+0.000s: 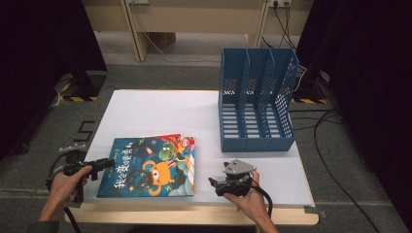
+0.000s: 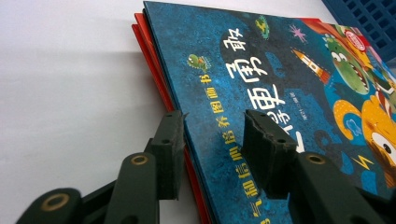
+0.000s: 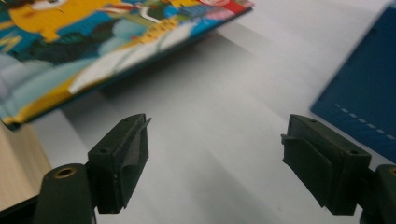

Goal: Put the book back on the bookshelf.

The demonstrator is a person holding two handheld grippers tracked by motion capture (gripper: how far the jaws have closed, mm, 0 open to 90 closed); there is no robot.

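Note:
A stack of thin picture books (image 1: 150,167) lies at the front left of the white table top (image 1: 160,111), a blue cartoon-covered book (image 2: 280,70) above a red-edged one (image 2: 149,60). My left gripper (image 1: 108,165) is at the stack's left edge. In the left gripper view its jaws (image 2: 212,140) clamp that edge, one pad on the blue cover and one under the red edge. My right gripper (image 1: 214,184) rests on the table to the right of the books, jaws wide apart with nothing between them (image 3: 215,154). The books' near corner (image 3: 93,42) casts a shadow on the table.
A blue file rack (image 1: 255,97) with three slots stands at the back right of the table, and its base (image 3: 364,93) is close to the right gripper. The wooden front edge (image 3: 18,158) of the table runs just below the books.

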